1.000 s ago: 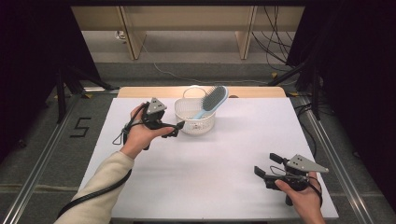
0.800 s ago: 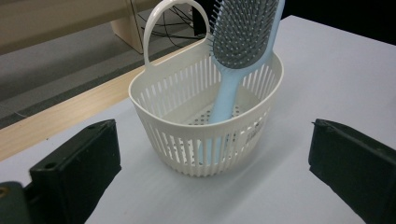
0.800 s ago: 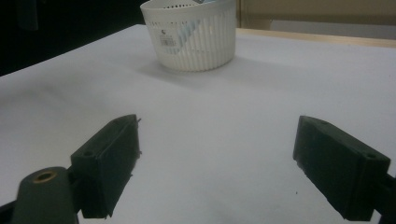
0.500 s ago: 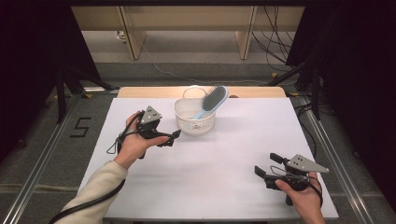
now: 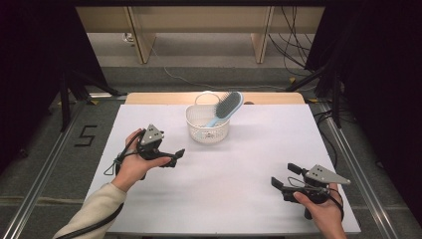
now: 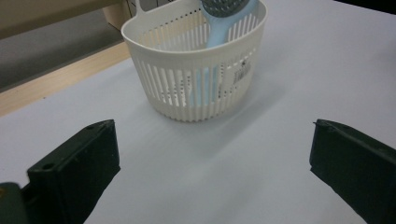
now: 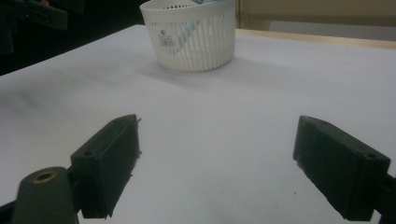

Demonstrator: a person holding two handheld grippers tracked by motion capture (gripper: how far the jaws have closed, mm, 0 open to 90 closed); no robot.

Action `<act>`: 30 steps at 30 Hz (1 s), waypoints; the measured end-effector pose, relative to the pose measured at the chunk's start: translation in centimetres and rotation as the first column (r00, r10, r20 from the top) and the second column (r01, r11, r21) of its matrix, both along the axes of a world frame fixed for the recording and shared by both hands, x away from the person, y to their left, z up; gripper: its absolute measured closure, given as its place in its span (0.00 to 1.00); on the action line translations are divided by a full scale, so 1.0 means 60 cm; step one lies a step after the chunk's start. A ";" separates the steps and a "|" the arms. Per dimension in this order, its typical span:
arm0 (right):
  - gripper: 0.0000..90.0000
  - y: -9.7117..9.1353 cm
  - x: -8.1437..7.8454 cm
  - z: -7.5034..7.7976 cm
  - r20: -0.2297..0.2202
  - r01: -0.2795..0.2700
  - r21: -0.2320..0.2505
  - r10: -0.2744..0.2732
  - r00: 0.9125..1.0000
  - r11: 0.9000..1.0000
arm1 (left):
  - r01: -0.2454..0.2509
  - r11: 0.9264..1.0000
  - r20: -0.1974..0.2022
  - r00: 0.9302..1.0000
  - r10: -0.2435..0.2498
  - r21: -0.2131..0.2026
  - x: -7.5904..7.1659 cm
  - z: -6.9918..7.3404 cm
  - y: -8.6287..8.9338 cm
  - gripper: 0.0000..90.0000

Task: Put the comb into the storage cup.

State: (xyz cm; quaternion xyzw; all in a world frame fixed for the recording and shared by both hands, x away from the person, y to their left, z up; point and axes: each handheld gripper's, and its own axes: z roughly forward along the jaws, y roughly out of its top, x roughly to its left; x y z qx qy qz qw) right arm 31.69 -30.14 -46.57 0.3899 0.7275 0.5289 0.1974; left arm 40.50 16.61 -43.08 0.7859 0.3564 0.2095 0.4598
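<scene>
1. Left gripper [image 5: 177, 157]: hovers low over the table [image 5: 229, 194], left of and nearer than the basket [image 5: 208, 130], well apart from it. Jaws wide apart, nothing between them.
2. Judging by that, counts as the step of clearing off with the brush [image 5: 228, 105] already put away. Best done by drawing the hand straight back toward the near left edge, level, with the jaws left spread so nothing snags.
3. Mind the trailing cable under the left wrist. Lift it along rather than dragging it toward the basket.
4. Basket: stands upright at the far middle of the table, close to the wooden strip along the far edge. Looks light, so likely to slide or tip at a nudge. Leave it untouched.
5. Brush: stands tilted inside the basket, handle down, head up and leaning out over the right rim. Appears settled. Avoid brushing the head, since it overhangs and could lever the basket over.
6. Right gripper [image 5: 281, 174]: sits at the near right corner, well apart from the basket, pointing toward it. Jaws spread wide and empty. Needs no move for this step, so rest it there.
</scene>
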 end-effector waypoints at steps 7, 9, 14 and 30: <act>0.17 0.000 0.000 0.000 0.000 -0.001 -0.001 0.001 1.000 1.000 | 0.018 1.000 0.001 1.000 -0.018 -0.007 -0.024 -0.017 0.012 0.01; 0.17 0.000 0.000 0.000 0.000 -0.001 -0.001 0.001 1.000 1.000 | 0.018 1.000 0.005 1.000 -0.018 -0.014 -0.031 -0.021 0.014 0.01; 0.17 0.000 0.000 0.000 -0.002 -0.001 -0.003 0.001 1.000 1.000 | 0.019 1.000 0.012 1.000 -0.019 -0.022 -0.046 -0.026 0.020 0.01; 0.17 0.000 0.000 0.001 0.003 0.000 0.000 0.000 1.000 1.000 | 0.017 0.999 0.043 0.999 -0.016 -0.029 -0.078 -0.032 0.043 0.01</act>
